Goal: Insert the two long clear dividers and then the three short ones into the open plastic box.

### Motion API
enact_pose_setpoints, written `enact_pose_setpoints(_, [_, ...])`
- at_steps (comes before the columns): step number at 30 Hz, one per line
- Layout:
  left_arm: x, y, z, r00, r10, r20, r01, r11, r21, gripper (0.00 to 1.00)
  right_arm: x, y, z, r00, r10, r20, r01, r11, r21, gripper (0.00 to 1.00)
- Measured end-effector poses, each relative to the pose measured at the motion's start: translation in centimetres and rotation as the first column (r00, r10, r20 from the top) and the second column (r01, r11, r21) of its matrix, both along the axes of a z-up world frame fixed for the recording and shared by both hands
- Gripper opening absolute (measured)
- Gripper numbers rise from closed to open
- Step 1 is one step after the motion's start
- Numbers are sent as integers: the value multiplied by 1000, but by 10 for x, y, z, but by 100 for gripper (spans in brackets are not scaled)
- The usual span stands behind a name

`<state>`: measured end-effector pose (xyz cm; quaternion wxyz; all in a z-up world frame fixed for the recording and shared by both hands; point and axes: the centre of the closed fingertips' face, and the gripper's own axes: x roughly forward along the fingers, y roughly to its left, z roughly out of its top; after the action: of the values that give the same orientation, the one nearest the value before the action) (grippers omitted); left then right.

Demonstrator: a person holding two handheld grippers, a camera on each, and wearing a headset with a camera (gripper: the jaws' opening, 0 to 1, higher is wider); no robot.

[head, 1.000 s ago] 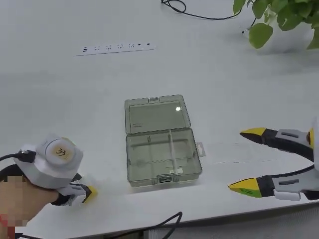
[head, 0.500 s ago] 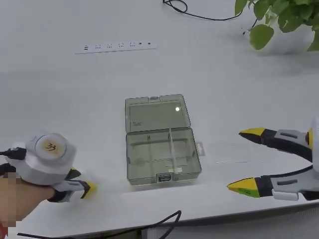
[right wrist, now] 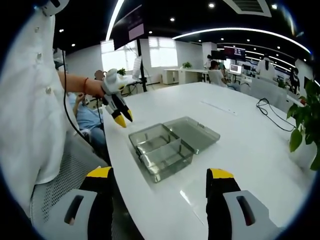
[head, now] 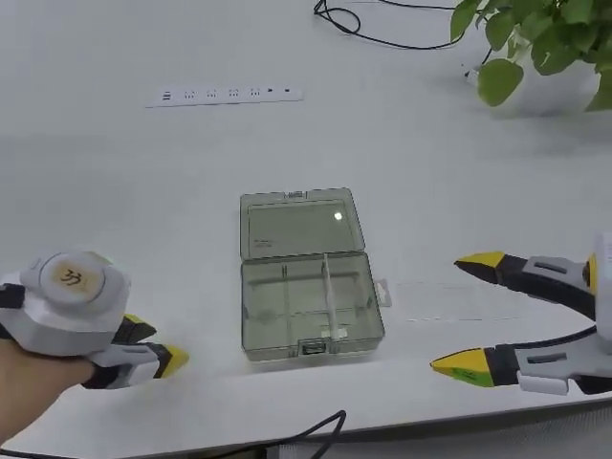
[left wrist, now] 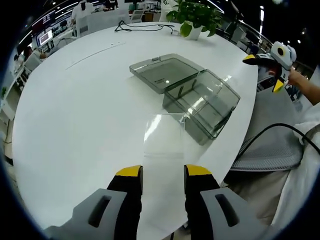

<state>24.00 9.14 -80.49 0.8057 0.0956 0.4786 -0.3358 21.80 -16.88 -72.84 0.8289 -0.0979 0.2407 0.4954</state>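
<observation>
Near the desk's (head: pixel 143 191) front edge, about midway along it, we see the box (head: pixel 253 320). Its long axis runs left to right, and its lid (head: pixel 301 222) lies open and flat toward the far edge. A clear partition (head: pixel 326 287) stands in the base, right of middle, running from hinge side to latch side.

Just right of the box the right divider (head: pixel 449 298) lies flat. Its long axis is parallel to the front edge and its left end points at the box. The right gripper (head: pixel 462 312) faces the box with its jaws spread wide and nothing held. From above, one tip falls on each side of that divider's right half.

In the left gripper view the left divider (left wrist: pixel 162 135) lies flat between the jaw tips and the box, its long axis pointing at the box's near corner. The left gripper (head: pixel 155 342), left of the box, has its jaws parted and empty.
</observation>
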Motion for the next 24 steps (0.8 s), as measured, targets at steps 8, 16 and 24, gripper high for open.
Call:
enact_pose_setpoints(8, [7,-13,20,999,25,34,-22,997,-77,31,2,10,11,1000,2,12,-2,1000,16,76])
enact_pose_setpoints(16, [12,-30,42,997,51,57,-39,982,-187,31,6,20,21,1000,-5,7,5,1000,26,73])
enact_pose_setpoints(24, [16,-54,64,995,68,78,-42,953,-299,31,14,32,33,999,-39,-6,39,998,54,69])
